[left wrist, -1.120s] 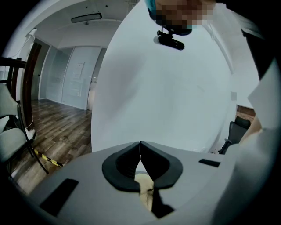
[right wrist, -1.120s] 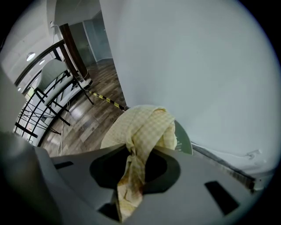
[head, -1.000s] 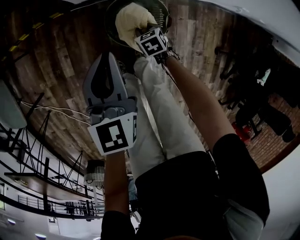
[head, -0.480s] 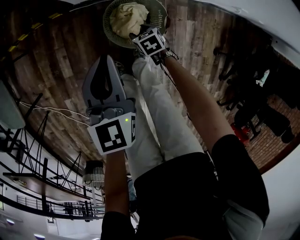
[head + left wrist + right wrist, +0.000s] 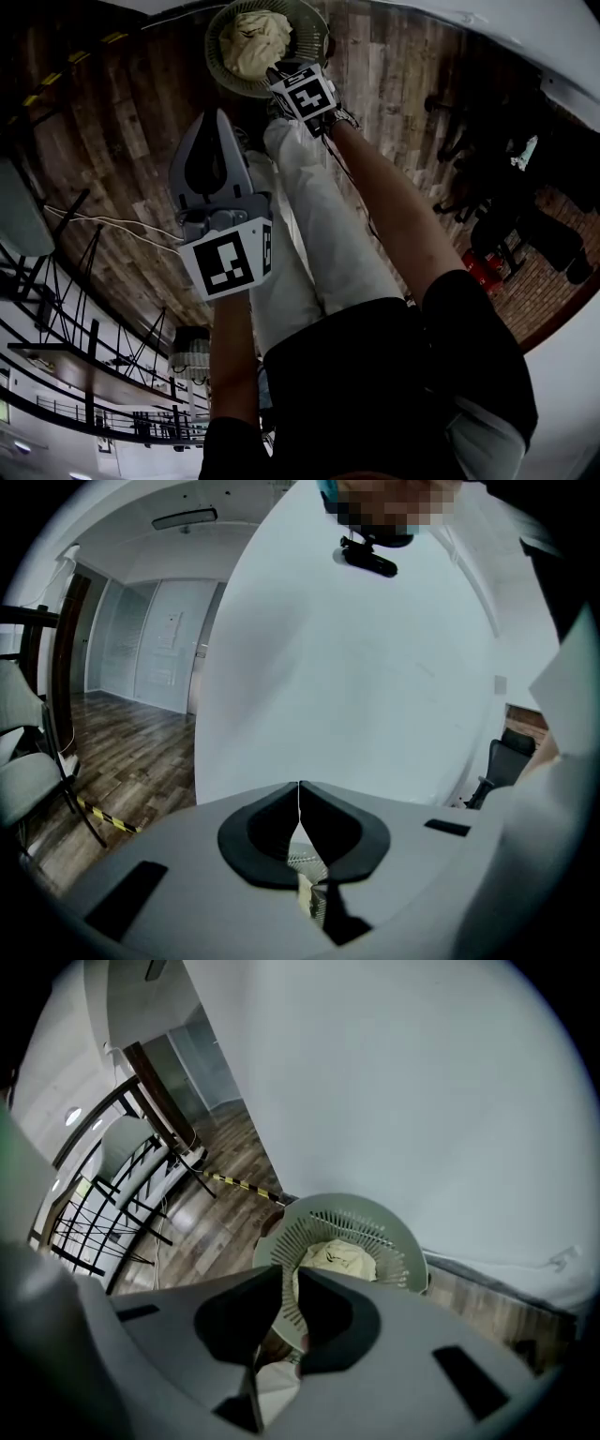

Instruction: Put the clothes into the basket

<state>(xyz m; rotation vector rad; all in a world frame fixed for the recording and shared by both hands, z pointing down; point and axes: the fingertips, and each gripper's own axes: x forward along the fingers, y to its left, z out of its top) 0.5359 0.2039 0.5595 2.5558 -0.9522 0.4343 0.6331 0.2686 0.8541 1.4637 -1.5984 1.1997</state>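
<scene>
Both empty: my left gripper [image 5: 298, 789] pressed together, my right gripper [image 5: 288, 1274] just closing to a slit above the basket [image 5: 398, 1234]; clothes [image 5: 342, 1258] are in, so I should lift straight clear.

The head view looks steeply down from the person's head, past the legs, onto the brown wooden plank floor [image 5: 122, 150]; the round pale-green slatted plastic basket [image 5: 217, 61] appears small at the frame's top edge. The left gripper view faces almost level at the plain white wall [image 5: 356, 686], which is close ahead; the floor [image 5: 122, 761] shows at its left. The right gripper view tilts steeply down, near the basket [image 5: 352, 1215] and above its side; the wall [image 5: 422, 1082] rises behind. The head view and the right gripper view share the basket and the crumpled pale yellow cloth [image 5: 253, 42] [image 5: 339, 1258] inside it; all three views share the floor.
</scene>
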